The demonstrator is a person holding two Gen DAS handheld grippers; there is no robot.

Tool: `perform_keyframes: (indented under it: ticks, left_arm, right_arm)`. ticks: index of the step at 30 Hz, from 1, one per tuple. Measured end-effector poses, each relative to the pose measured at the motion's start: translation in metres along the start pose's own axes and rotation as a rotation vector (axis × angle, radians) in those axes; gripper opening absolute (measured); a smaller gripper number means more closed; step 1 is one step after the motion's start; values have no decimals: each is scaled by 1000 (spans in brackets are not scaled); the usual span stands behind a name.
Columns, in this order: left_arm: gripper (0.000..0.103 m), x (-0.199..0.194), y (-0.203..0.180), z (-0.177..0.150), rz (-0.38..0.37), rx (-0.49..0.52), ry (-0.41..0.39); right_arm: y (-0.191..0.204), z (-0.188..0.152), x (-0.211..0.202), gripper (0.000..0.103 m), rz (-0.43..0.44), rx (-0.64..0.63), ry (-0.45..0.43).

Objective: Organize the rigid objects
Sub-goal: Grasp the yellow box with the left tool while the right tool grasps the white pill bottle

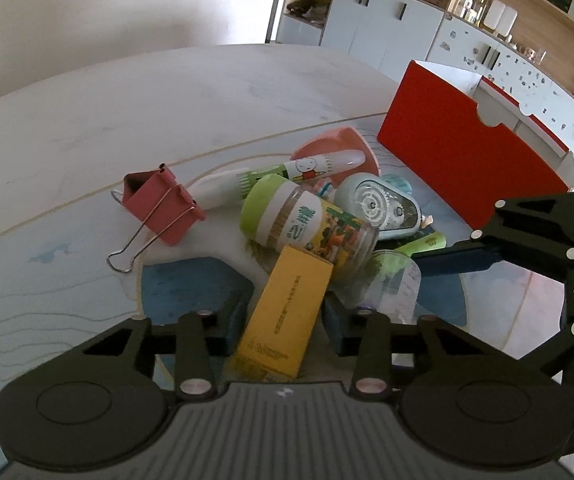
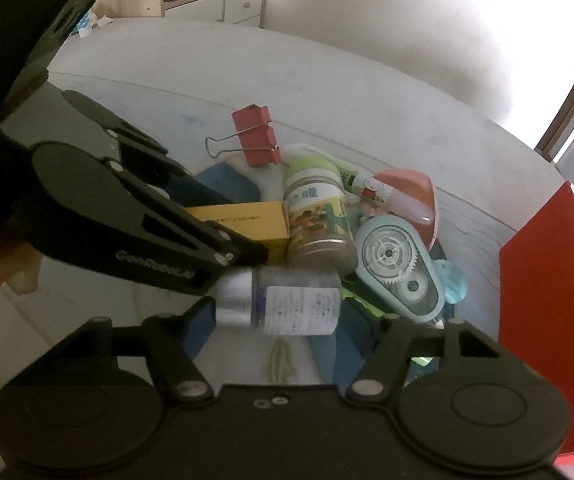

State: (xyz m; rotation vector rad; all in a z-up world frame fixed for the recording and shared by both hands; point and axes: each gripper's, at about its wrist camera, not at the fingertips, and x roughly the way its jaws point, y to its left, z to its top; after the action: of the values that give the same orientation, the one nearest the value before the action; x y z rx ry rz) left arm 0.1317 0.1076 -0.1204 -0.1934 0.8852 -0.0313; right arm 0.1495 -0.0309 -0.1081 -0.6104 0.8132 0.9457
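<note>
Pale and faintly lined, the surface (image 1: 127,100) is spread under a tight heap of small things, and both claws are seen right down in it. Closest in the left wrist view, the left claw (image 1: 283,304) is closed in on the yellow box (image 1: 287,312): the box is pinched between the two blue pads (image 1: 203,288), tilted, with its far end propped against the jar (image 1: 307,228). In the right wrist view, the right claw (image 2: 277,320) is pressed onto the clear bottle (image 2: 287,304), which is held crosswise, silver cap toward one pad and base toward the other. The bottle is blurred, so its label cannot be read.

Just beyond, the jar is found lying on its side, green lid pointed away from the yellow box. To its right, the correction tape dispenser (image 1: 383,208) is laid flat with its gears showing, and a green tube (image 1: 423,242) is tucked partly under it. To the left of the jar, the pink binder clip (image 1: 163,208) is set a little apart from the heap, wire handles folded out. Behind the jar, a white cartoon-printed tube (image 1: 287,172) is leaned across a coral bowl (image 1: 339,148).

Further right, the red box (image 1: 467,160) is stood upright at the edge of the surface. Farthest back, white cabinets (image 1: 387,28) and cluttered wooden shelves are made out along the wall.
</note>
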Motion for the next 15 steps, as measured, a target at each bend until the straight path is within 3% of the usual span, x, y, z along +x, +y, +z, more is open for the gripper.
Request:
perform_keyframes:
  ticks: [15]
  left_arm:
    - [30,-4,-11,-4,48,-11,-7]
  right_arm:
    - [-10,-12,-30,67,11,69,-34]
